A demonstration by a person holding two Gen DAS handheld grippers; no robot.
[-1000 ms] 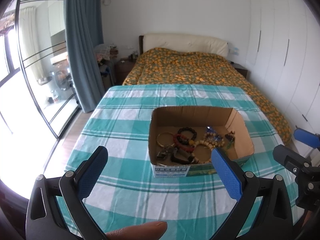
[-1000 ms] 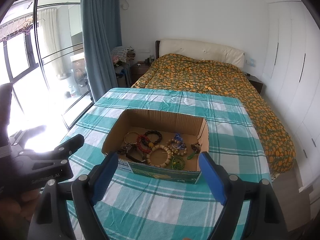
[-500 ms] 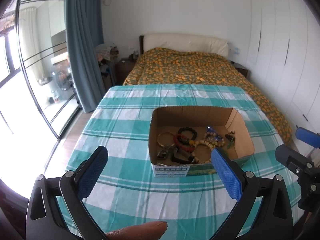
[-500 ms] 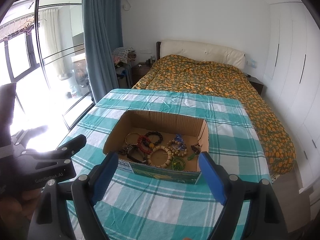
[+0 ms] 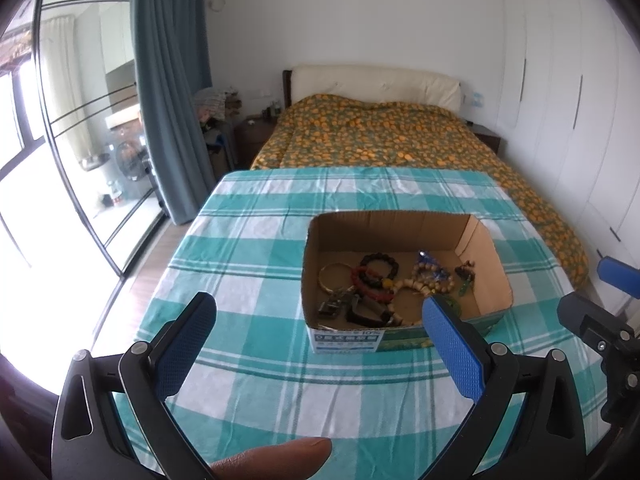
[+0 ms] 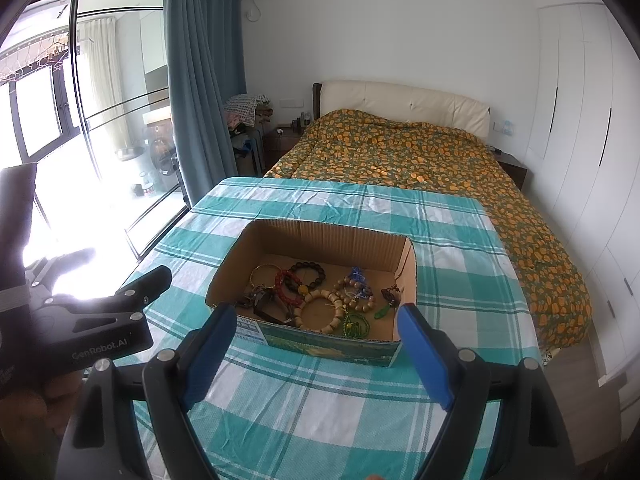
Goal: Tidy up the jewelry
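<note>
An open cardboard box stands on the teal checked tablecloth; it also shows in the right wrist view. Inside lie several bracelets: a dark bead bracelet, a red one, a gold bangle, a pale wooden bead bracelet, a green one. My left gripper is open and empty, in front of the box. My right gripper is open and empty, just short of the box's front wall.
A bed with an orange patterned cover lies beyond the table. White wardrobes line the right wall. A blue curtain and glass doors stand at the left. The table's right edge is near the bed.
Both grippers stay open and almost still. The right wrist view has drifted slightly closer to the box.
</note>
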